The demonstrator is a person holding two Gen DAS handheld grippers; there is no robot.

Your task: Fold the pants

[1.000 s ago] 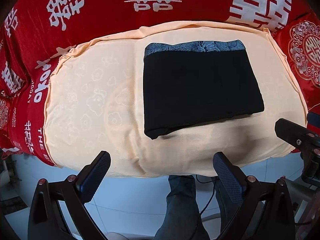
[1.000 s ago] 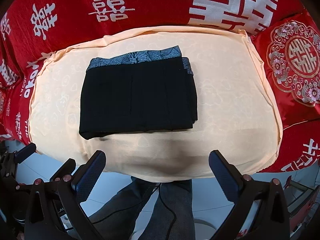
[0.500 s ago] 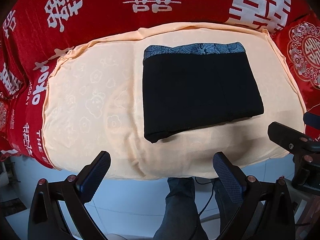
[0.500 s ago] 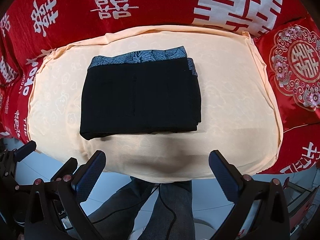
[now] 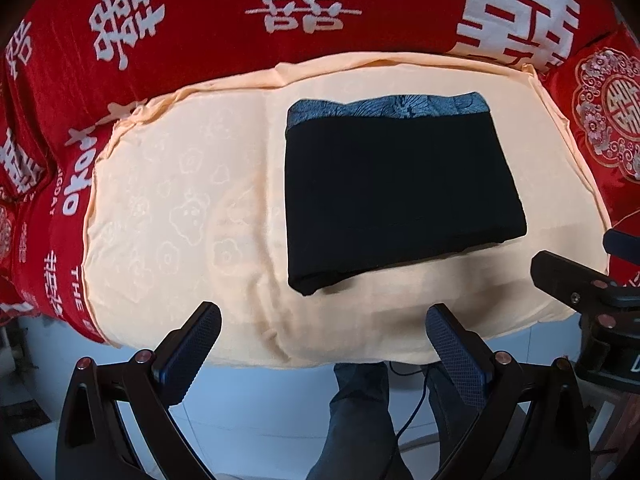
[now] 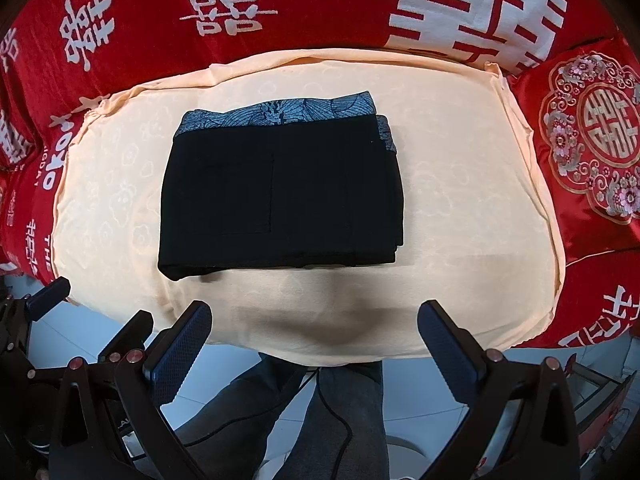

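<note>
1. Red bedding (image 5: 192, 44) with white characters surrounds a peach cloth (image 5: 180, 216), far left and behind
2. Left gripper (image 5: 322, 330) – jaws spread wide, nothing between them, held over the cloth's near edge, apart from the garment
3. Pants (image 6: 280, 192) – folded into a black rectangle, patterned blue-grey waistband on the far side, lying flat on the cloth
4. Right gripper (image 6: 316, 328) – jaws wide, nothing held, short of the pants
5. Embroidered red cushion (image 6: 592, 148) at the cloth's right edge
</note>
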